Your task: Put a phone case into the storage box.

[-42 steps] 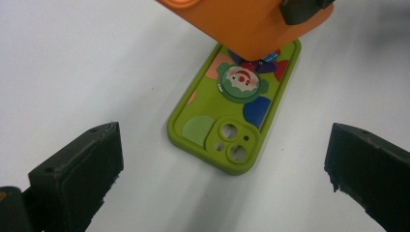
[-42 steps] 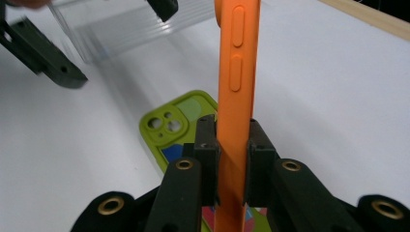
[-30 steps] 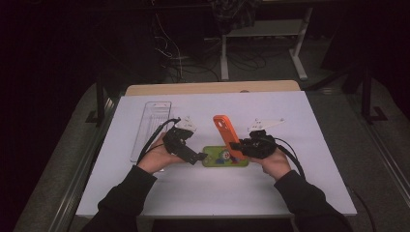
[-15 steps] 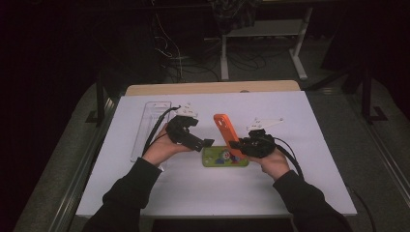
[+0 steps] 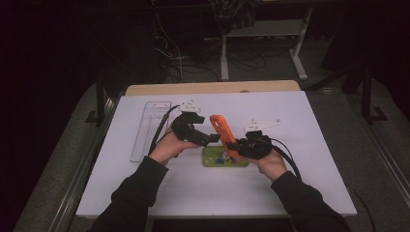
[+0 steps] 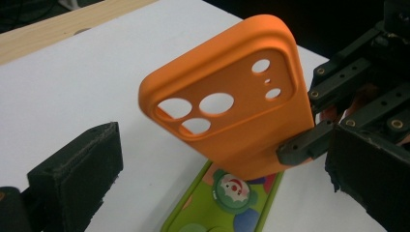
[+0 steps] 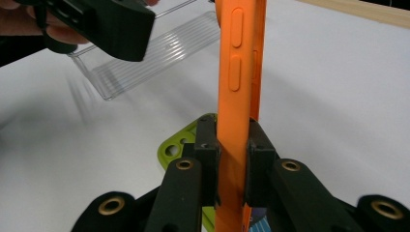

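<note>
Since a second ago the left claw (image 5: 212, 139) has swung up from beside the green case (image 5: 225, 157) and closed in on the orange phone case (image 5: 221, 129); the right claw (image 5: 238, 145) and its load look unchanged.

The orange phone case stands tilted above the table (image 5: 309, 125), over the green case that lies flat on the white surface. In the right gripper view the right claw (image 7: 232, 159) is clamped on the orange case's (image 7: 238, 72) lower end, its pads pressed against both faces. The left claw stands wide in the left gripper view — one pad sits low at the left, the other at the far right, with the camera-cutout end of the case (image 6: 232, 121) between and beyond them, not yet touched.

As a judgement: this is a light, thin shell of rubbery plastic, matte enough to grip well but soft enough to flex or twist if squeezed hard near the big camera holes. It is not fragile. The firmest places to hold are the side rails and the solid back panel below the cutouts — the raised rim around the lenses would bend. With one end held, a pinch on the free end could bow the case, so light pressure suits it.

A clear plastic tray (image 5: 151, 129) lies well to the left.
</note>
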{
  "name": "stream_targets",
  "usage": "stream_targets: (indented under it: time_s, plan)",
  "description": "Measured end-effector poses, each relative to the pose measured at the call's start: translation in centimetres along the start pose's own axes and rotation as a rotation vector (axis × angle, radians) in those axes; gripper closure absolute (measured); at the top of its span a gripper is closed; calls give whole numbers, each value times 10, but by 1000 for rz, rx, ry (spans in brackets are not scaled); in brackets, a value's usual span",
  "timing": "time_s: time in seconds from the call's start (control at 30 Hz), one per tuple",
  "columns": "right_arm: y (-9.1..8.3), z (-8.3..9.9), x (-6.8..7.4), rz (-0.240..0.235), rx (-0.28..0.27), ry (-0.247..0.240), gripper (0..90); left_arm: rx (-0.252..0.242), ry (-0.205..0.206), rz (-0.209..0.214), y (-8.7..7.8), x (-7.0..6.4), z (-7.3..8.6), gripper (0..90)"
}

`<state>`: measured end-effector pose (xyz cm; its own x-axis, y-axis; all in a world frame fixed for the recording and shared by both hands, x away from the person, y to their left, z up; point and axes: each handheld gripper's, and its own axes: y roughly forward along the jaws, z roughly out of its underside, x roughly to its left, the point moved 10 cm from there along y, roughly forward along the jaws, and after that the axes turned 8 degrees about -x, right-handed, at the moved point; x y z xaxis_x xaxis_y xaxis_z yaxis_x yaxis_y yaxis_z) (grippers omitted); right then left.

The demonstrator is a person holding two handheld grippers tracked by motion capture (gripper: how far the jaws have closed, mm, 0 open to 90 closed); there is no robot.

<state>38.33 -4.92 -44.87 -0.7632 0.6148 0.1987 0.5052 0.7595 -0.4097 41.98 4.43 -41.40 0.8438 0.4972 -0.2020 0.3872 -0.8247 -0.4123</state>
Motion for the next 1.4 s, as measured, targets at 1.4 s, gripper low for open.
stream_targets:
  time_s: [1.4]
  plan:
    - [17, 7, 24, -52, 25, -20, 781, -31, -83, 46, 11, -6, 3, 0]
